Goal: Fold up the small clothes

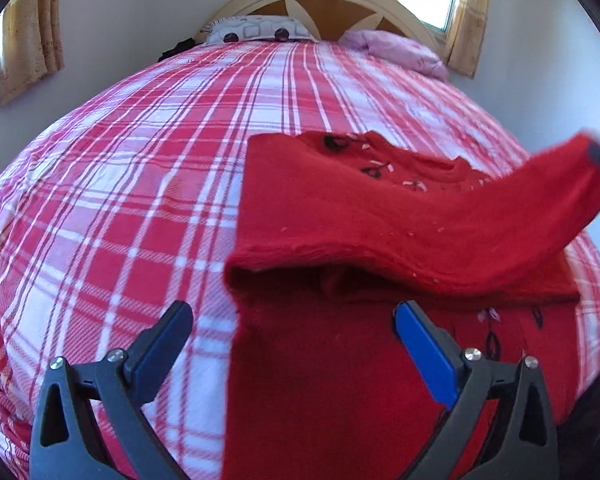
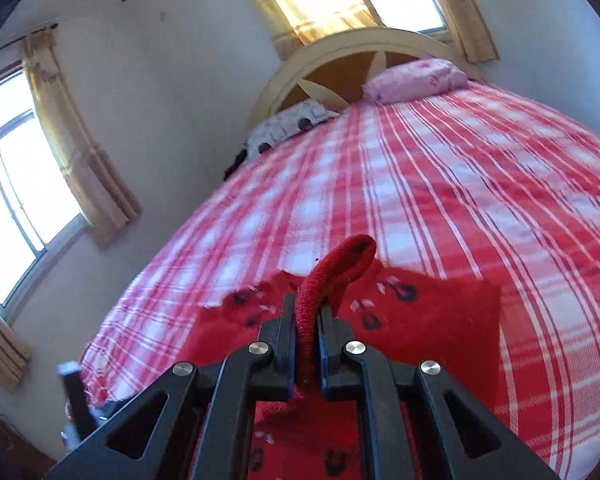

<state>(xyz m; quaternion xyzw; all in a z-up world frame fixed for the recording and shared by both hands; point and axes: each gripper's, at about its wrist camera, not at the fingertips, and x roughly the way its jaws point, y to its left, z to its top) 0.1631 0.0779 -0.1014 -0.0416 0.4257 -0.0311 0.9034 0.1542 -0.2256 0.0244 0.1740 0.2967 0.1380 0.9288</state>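
Sweater [image 1: 340, 208] in red lies mid-fold on the plaid bedspread [image 1: 120, 180], right of centre in the left wrist view, one part already doubled over the body. Your right gripper [image 2: 306, 320] pinches a ribbed cuff [image 2: 340, 268], centre of its own view, and holds that sleeve lifted at the far right edge of the left view. Your left gripper [image 1: 292, 320] hangs wide and empty over the near hem. By the look of it, the sleeve and the final folds remain.
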